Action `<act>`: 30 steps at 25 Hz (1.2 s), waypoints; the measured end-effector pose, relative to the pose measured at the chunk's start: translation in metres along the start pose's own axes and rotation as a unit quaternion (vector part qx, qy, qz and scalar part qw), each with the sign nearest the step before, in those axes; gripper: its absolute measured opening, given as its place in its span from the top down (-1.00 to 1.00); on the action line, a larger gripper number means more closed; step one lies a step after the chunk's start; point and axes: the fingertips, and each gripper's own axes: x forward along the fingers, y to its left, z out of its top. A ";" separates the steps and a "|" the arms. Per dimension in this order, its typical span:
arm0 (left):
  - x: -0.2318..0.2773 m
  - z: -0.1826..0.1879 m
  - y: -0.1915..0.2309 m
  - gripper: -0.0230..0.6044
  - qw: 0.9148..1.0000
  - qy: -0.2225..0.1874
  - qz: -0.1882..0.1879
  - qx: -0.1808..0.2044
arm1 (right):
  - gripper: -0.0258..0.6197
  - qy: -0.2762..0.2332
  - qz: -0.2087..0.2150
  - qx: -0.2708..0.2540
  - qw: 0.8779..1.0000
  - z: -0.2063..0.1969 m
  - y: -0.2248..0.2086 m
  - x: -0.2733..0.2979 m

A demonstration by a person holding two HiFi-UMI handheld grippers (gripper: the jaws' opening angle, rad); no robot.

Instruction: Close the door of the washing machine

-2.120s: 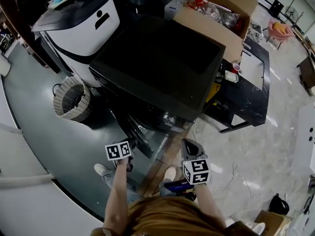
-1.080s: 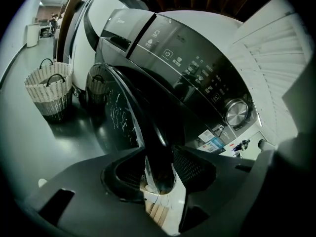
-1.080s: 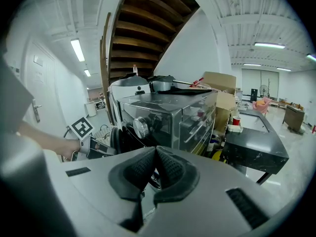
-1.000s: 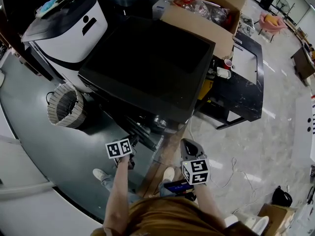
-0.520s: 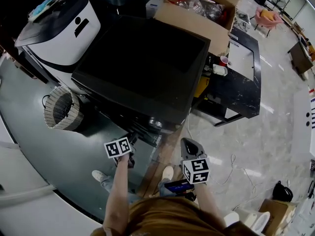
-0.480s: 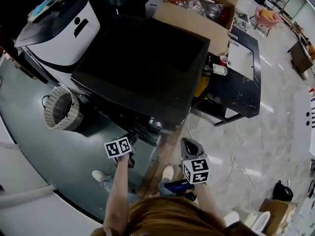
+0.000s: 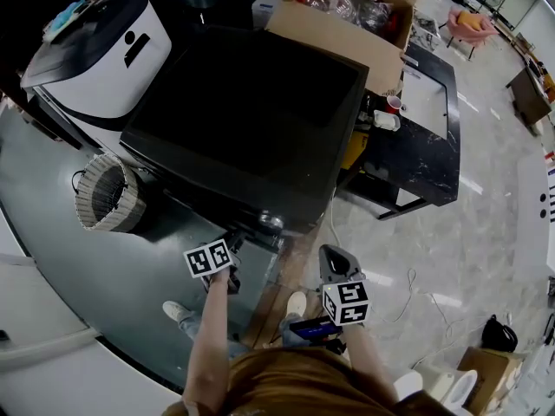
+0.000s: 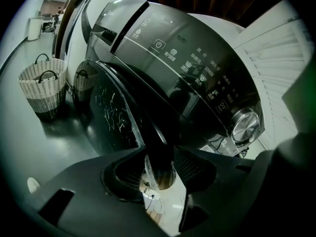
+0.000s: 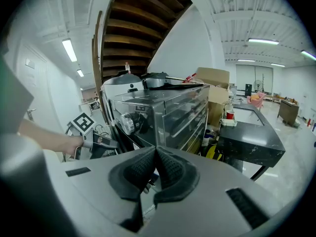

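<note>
One washer point(image 7: 251, 102), one door point(image 8: 113, 112), and that door's ajar, swung out from the front. The left gripper point(image 8: 158, 169) is clamped on the door's edge. The right gripper point(image 9: 154, 169) hangs apart from it, jaws pressed together, nothing between. One basket point(image 7: 100, 193) stands beside the washer.

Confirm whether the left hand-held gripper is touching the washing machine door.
Touching. The left gripper view shows the left hand-held gripper with its jaws closed on the edge of the door.
</note>
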 end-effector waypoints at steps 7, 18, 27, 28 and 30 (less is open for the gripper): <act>0.009 0.008 -0.005 0.29 1.000 -0.009 0.001 -0.025 | 0.88 0.006 0.002 0.003 1.000 -0.002 -0.002 0.005; 0.013 0.009 -0.004 0.27 0.999 0.004 0.000 -0.054 | 0.88 0.013 0.004 0.002 1.000 -0.003 -0.001 0.012; 0.012 0.008 -0.003 0.26 0.998 -0.001 -0.001 -0.057 | 0.88 0.001 0.005 -0.009 1.000 0.004 0.007 -0.001; 0.012 0.008 -0.003 0.27 0.998 -0.002 -0.001 -0.057 | 0.88 -0.001 0.004 -0.010 1.000 0.005 0.007 -0.002; 0.013 0.008 -0.003 0.27 0.998 -0.002 -0.004 -0.059 | 0.88 -0.004 0.001 -0.012 1.000 0.005 0.008 -0.007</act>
